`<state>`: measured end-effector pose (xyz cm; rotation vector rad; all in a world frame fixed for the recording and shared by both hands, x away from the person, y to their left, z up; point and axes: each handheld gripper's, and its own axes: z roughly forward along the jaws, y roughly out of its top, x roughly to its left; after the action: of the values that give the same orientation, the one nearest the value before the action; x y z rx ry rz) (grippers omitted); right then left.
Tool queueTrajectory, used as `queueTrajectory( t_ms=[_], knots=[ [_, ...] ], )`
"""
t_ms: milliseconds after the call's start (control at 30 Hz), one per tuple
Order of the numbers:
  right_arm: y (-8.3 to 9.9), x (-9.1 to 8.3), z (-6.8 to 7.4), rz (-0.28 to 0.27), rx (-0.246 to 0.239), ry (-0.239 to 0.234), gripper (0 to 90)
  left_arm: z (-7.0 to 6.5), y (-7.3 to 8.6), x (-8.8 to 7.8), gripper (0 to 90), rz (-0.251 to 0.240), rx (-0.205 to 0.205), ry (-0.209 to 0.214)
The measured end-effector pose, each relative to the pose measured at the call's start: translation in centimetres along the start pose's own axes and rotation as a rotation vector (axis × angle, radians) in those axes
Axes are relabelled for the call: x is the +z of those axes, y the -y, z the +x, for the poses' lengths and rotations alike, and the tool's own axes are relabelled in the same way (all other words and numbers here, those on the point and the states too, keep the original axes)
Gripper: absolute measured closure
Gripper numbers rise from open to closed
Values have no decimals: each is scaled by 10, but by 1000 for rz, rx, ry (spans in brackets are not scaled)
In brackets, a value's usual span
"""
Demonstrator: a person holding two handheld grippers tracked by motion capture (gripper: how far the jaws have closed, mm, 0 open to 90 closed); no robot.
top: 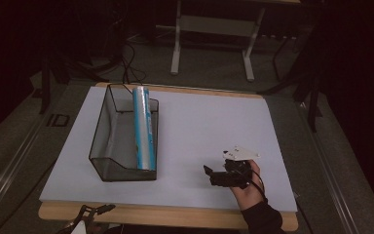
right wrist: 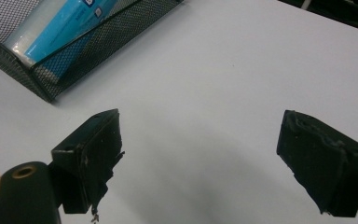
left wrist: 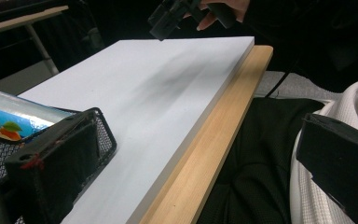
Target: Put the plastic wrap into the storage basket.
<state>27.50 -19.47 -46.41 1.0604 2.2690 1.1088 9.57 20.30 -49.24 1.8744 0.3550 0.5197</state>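
Surface (top: pixel 199 131): pale board on a wooden base; the wood shows along its near and far edges. Surroundings are dark and hard to make out beyond a white frame's legs at 12 o'clock.

Mesh basket (top: pixel 108 165): black wire, at 9 o'clock on the surface, long axis running near to far. The right hand-held gripper view cuts off all but one corner.

Roll (top: pixel 143 129): long, blue and clear wrapping, lying inside the basket along its right-hand wall. There is print on the blue band, too small and blurred to read; the left hand-held gripper view shows an orange and green picture on it.

Right hand-held gripper (top: pixel 208 173): at 5 o'clock on the surface, well apart from the basket, jaws spread, nothing between them, pointing toward 9 o'clock.

Left hand-held gripper (top: pixel 97 210): at 7 o'clock over the near wooden edge, largely cut off by the frame; jaws spread and empty in its own view.
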Motion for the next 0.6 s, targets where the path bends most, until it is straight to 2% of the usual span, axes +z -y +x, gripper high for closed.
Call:
queueTrajectory(
  t_ms=[300,600],
  knots=[
    [17,-15,-5,-11,11,32,130,0,0,0,1,0,1,2],
    [32,-25,-13,-17,32,34,134,0,0,0,1,-1,0,1]
  ],
)
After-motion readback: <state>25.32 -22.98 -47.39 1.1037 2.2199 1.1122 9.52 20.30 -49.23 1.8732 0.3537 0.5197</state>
